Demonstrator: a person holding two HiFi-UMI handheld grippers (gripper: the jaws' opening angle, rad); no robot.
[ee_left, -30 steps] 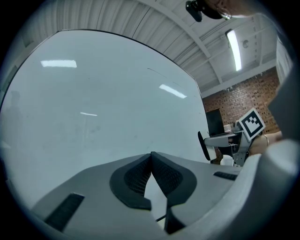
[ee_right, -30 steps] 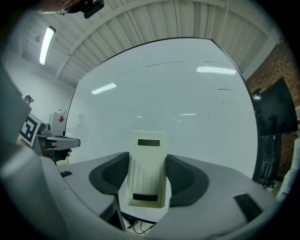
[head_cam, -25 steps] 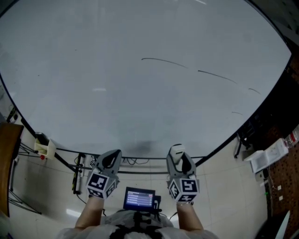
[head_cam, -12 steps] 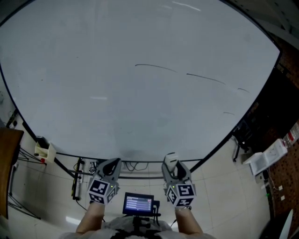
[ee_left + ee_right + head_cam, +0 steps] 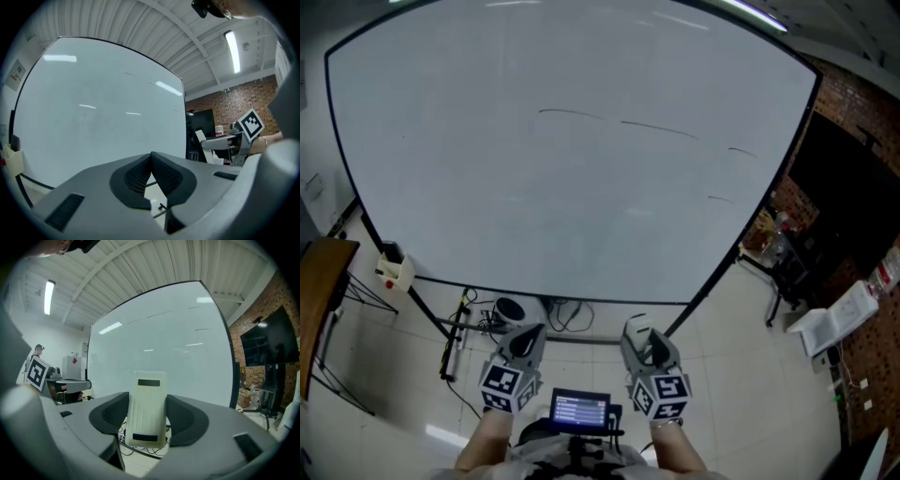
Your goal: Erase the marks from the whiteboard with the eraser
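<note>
While right gripper [image 5: 146, 401] fingers clamp the eraser [image 5: 147, 420] and left gripper [image 5: 151, 161] fingers meet empty, reaching the whiteboard [image 5: 534, 206] marks [image 5: 656, 127] appears next.

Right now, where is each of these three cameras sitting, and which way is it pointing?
Head view: on the person's head, looking forward and down at the whiteboard; shows the left gripper, right gripper and both forearms.
Left gripper view: rides the left gripper, facing the whiteboard along its closed, empty jaws.
Right gripper view: rides the right gripper, facing the whiteboard past jaws clamping the eraser.
Shared: both gripper views show the whiteboard, and each shows the other gripper's marker cube.
</note>
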